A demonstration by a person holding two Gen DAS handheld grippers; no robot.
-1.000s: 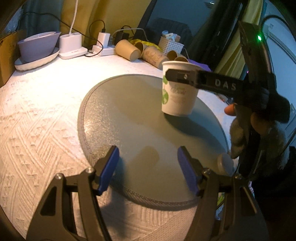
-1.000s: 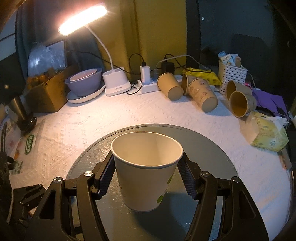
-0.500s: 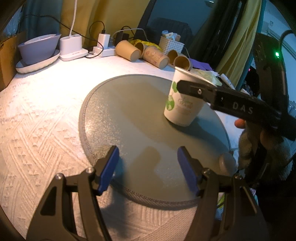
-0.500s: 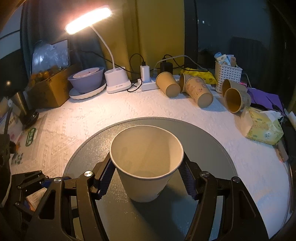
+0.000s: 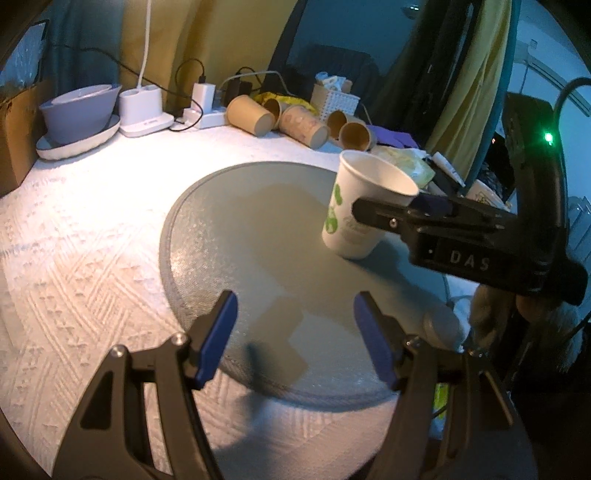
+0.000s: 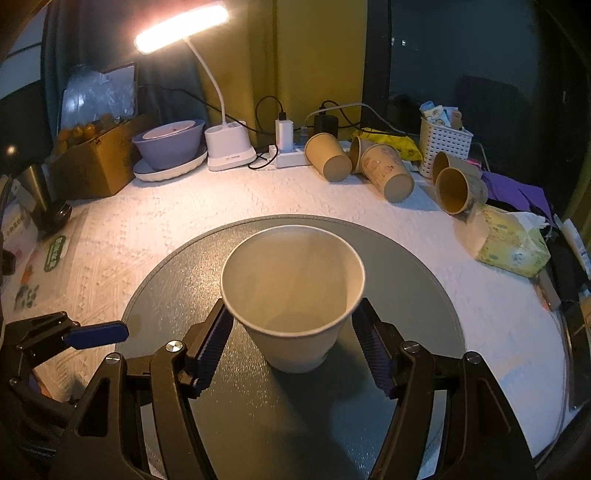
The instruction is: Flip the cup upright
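- The cup [image 6: 293, 295] is a white paper one with a rolled rim and a green printed pattern on its side, seen in the left wrist view [image 5: 364, 206].
- It stands mouth up on the round grey mat [image 6: 258, 406], low in the centre of the right wrist frame; its inside is bare and pale, and the flat bottom shows.
- In the left wrist view it sits at the right of the frame, on the far right part of the mat [image 5: 240, 229], and leans a little to the left there.
- The right gripper [image 6: 295, 350] has a finger on each side of the cup, the ribbed pads [image 6: 214, 347] close against the wall just under the rim; whether they press it or only flank it I cannot tell.
- The left gripper [image 5: 295, 332] is spread wide with nothing between its blue pads [image 5: 216, 343], low in its own frame over the near edge of the mat.
- Several brown paper cups [image 6: 328, 157] lie on their sides on the white tablecloth [image 6: 166, 221] in the upper middle of the right wrist frame, well apart from the white cup.
- A lit desk lamp [image 6: 181, 26] stands at the upper left.
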